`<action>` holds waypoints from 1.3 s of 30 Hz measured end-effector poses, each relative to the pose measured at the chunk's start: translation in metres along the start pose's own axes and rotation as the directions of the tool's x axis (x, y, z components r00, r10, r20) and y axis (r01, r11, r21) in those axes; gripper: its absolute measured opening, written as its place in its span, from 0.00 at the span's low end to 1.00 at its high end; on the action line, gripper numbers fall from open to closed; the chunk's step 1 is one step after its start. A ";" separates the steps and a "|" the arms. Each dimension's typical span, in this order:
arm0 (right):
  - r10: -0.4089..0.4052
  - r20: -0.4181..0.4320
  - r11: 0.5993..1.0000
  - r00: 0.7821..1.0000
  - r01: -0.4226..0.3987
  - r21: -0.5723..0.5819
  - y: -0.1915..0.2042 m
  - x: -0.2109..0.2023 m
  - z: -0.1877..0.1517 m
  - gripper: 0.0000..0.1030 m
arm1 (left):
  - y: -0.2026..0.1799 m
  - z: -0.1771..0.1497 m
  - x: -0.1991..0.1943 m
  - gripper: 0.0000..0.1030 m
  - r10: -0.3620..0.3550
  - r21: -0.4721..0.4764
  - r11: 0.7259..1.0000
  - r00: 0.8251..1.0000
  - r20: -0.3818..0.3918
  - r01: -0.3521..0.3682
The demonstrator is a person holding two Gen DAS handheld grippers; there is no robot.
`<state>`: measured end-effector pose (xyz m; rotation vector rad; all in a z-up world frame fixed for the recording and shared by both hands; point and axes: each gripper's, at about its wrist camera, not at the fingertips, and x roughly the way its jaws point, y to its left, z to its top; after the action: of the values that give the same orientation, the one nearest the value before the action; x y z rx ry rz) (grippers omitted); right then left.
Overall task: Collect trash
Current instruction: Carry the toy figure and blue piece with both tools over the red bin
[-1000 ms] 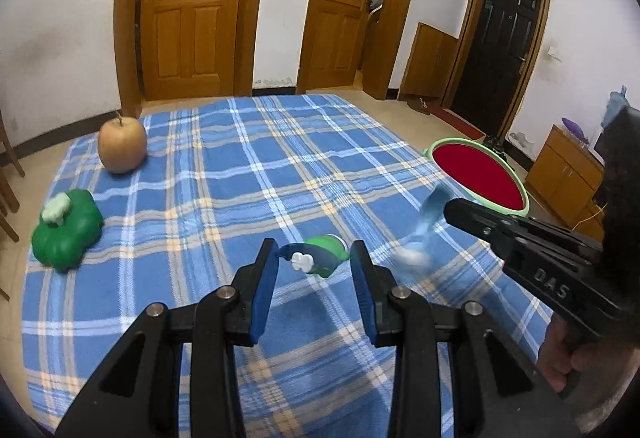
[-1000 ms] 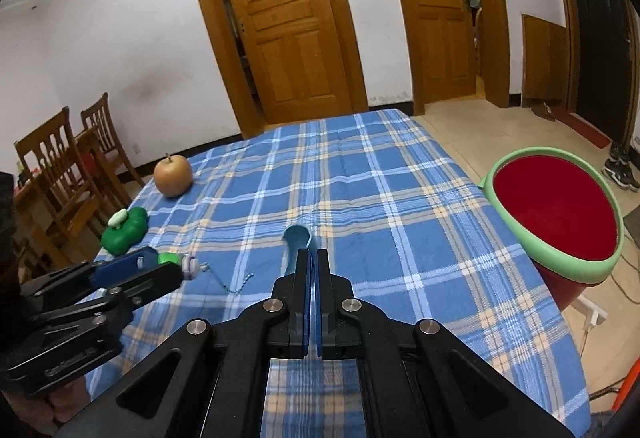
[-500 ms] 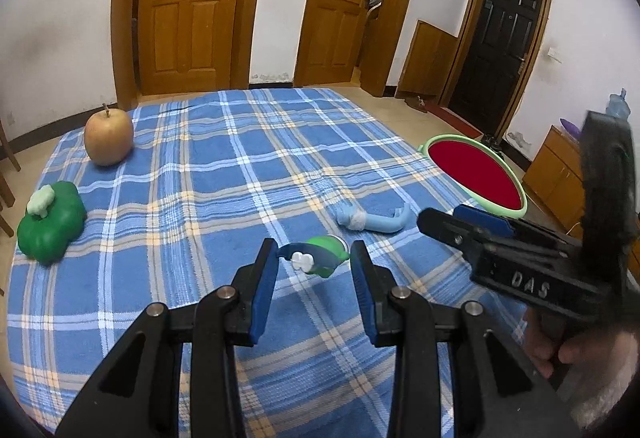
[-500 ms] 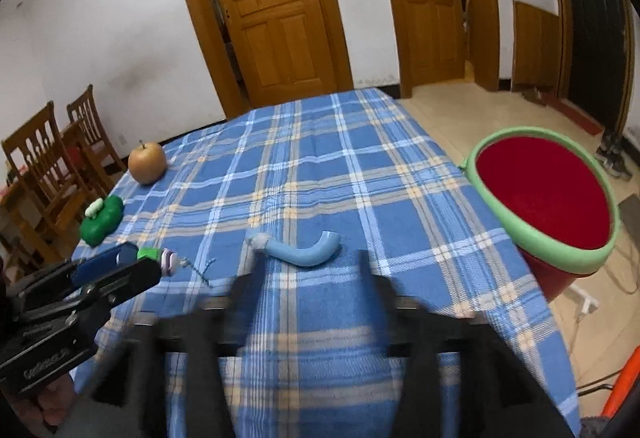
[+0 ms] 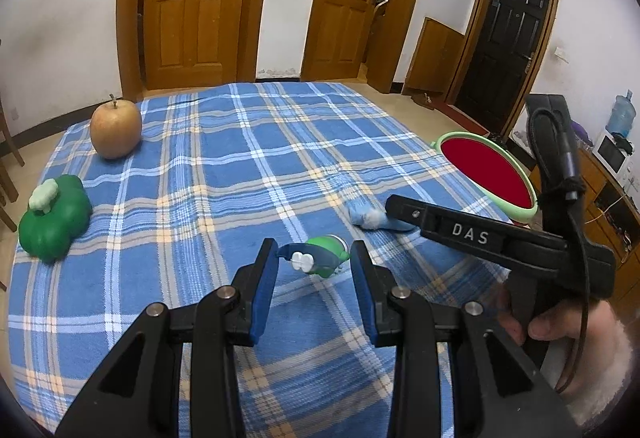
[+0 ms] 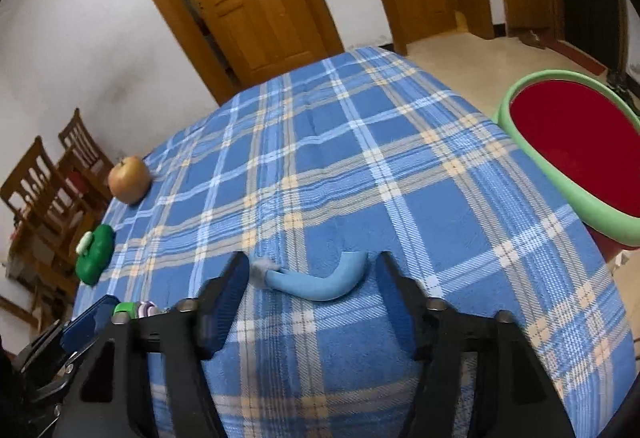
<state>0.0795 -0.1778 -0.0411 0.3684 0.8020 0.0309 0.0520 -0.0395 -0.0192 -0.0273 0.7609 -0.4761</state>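
A small green toy with a white end [image 5: 320, 258] lies on the blue plaid cloth between the fingers of my left gripper [image 5: 314, 264], which is open around it without touching. A curved light-blue piece with a white fluffy tip [image 6: 316, 280] lies on the cloth between the spread fingers of my right gripper [image 6: 310, 272], which is open. That piece also shows in the left wrist view [image 5: 370, 218], partly hidden by the right gripper's body [image 5: 472, 236]. A red bin with a green rim [image 6: 576, 142] stands off the table's right edge.
An apple [image 5: 116, 128] and a green plush shape [image 5: 54, 216] sit at the table's left side. Wooden chairs [image 6: 44, 190] stand beyond the left edge. Doors line the far wall. The table drops off close to the right, toward the bin [image 5: 486, 172].
My right gripper opened and let the light-blue piece down onto the cloth, then lowered over it with fingers spread. The left gripper stayed open around the green toy.
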 end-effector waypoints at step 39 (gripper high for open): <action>-0.321 0.272 0.945 0.907 0.288 0.156 -0.118 -0.160 0.001 0.11 | -0.159 0.042 0.041 0.36 -0.258 0.210 0.943 0.966 -0.034 0.259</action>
<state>-0.0448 -0.3148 0.0312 0.3400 0.5585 -0.3581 0.0411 -0.2055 0.0148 0.0751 0.7115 -0.8070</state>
